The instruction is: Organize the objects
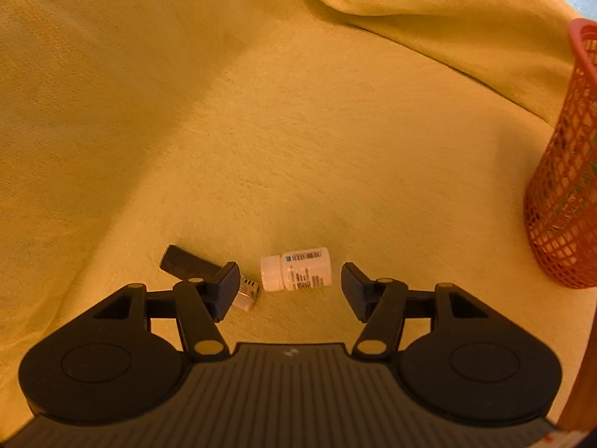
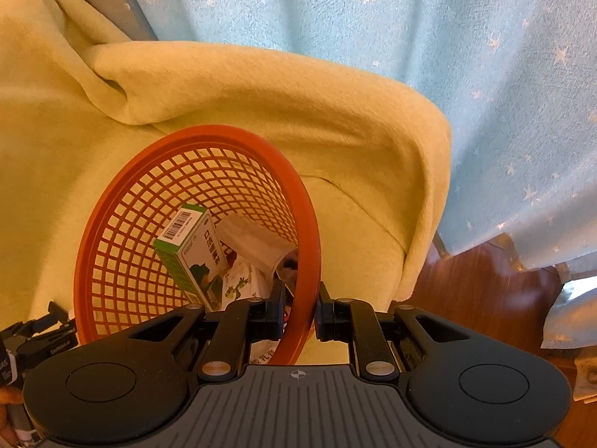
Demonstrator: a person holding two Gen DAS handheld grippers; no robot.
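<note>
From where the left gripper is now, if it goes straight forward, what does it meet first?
Most likely the white pill bottle, lying on its side on the yellow blanket between the open fingers of the left gripper. Depth is unclear.

my left view crops the red basket point(image 1: 567, 171), finger point(image 1: 227, 291) hides part of the silver item point(image 1: 247, 293), bottle point(image 1: 296, 269) label unreadable

My left claw point(image 1: 291, 286) is matte black, with two round hubs, angular link arms on brass-coloured pivot pins and blocky finger pads point(image 1: 227, 291). A ribbed grey plate with a small white mark sits between the hubs. My right claw point(image 2: 298, 315) is built the same, with silver pins and a crosshair mark.
</note>
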